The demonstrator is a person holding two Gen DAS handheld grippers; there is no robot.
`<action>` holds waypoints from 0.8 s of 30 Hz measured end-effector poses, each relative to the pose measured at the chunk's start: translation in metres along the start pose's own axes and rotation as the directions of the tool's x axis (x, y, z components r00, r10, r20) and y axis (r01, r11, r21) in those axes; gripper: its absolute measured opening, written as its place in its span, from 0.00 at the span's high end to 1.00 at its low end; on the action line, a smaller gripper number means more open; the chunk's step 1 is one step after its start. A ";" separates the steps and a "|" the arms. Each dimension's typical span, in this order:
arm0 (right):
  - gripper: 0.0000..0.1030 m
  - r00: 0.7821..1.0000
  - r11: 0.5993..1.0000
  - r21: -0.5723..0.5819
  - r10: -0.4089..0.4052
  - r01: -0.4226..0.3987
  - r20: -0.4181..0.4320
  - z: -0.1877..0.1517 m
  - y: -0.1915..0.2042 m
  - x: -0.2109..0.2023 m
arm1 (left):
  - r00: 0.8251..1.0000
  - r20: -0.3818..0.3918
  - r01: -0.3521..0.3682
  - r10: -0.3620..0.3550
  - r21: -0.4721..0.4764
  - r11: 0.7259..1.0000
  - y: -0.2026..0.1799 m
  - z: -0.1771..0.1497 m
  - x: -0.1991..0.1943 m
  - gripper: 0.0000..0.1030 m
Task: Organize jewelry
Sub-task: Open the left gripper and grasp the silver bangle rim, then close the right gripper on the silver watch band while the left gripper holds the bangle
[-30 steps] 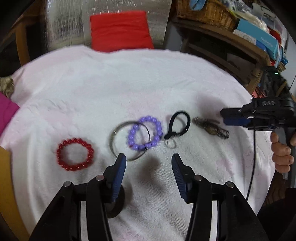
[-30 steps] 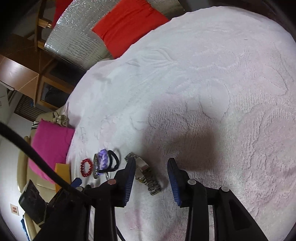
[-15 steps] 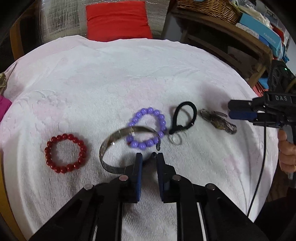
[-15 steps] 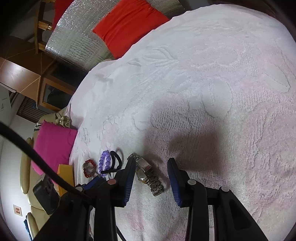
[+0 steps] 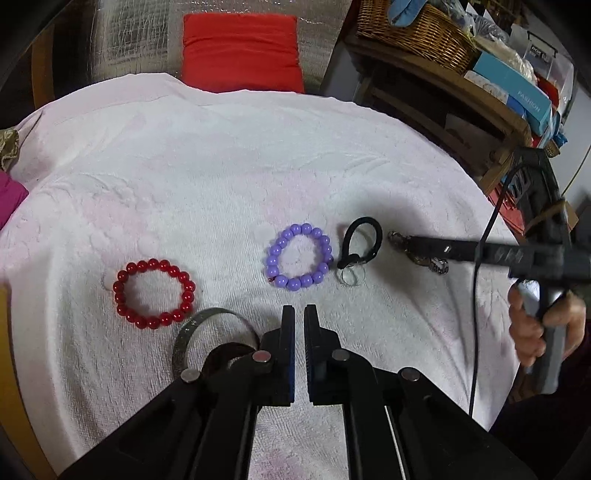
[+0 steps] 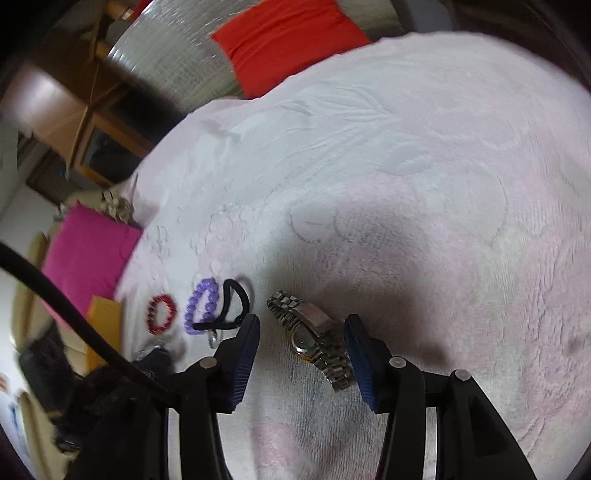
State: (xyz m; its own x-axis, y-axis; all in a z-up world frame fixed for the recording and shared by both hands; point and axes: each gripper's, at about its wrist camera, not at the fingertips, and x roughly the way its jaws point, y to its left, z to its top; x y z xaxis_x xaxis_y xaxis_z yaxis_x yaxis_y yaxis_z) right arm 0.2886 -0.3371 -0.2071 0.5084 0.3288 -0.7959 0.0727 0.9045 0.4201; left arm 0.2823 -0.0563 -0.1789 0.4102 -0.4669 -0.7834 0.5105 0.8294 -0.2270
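Note:
On the white towel-covered table (image 5: 221, 166) lie a red bead bracelet (image 5: 153, 293), a purple bead bracelet (image 5: 299, 256), a black loop keyring (image 5: 360, 242) and a metal watch (image 6: 312, 338). My left gripper (image 5: 299, 314) is shut on the silver bangle (image 5: 201, 338), which sticks out to its left, below the red bracelet. My right gripper (image 6: 301, 345) is open, its jaws either side of the watch, close above it. In the left wrist view it (image 5: 424, 243) covers most of the watch.
A red cushion (image 5: 242, 51) on a silver chair stands behind the table. A wooden shelf with a wicker basket (image 5: 413, 27) and boxes is at the back right. A pink cushion (image 6: 86, 254) lies off the table's left edge.
My left gripper closed on the silver bangle and pulled it back and left, away from the purple bracelet. My right gripper moved down over the watch.

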 end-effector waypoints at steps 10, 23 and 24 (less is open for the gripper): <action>0.75 0.974 0.949 -0.220 -0.212 0.225 0.083 -0.015 0.029 -0.004 | 0.996 0.093 0.026 -0.016 -0.103 0.994 0.042 0.008 -0.040 0.96; 0.87 0.989 0.985 -0.099 -0.139 0.144 0.059 -0.009 0.002 -0.022 | 0.999 -0.003 0.046 -0.047 -0.204 0.978 0.072 -0.015 -0.041 0.94; 0.87 0.989 0.985 -0.099 -0.139 0.144 0.056 -0.010 0.002 -0.022 | 0.998 -0.012 0.055 -0.060 -0.219 0.974 0.073 -0.016 -0.038 0.92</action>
State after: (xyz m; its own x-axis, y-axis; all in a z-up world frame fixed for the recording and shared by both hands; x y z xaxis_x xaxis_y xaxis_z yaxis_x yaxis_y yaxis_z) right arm 0.2694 -0.3400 -0.1933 0.5404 0.1842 -0.8210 0.0600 0.9648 0.2560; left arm 0.2919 0.0274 -0.1748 0.3696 -0.5116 -0.7756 0.3546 0.8492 -0.3912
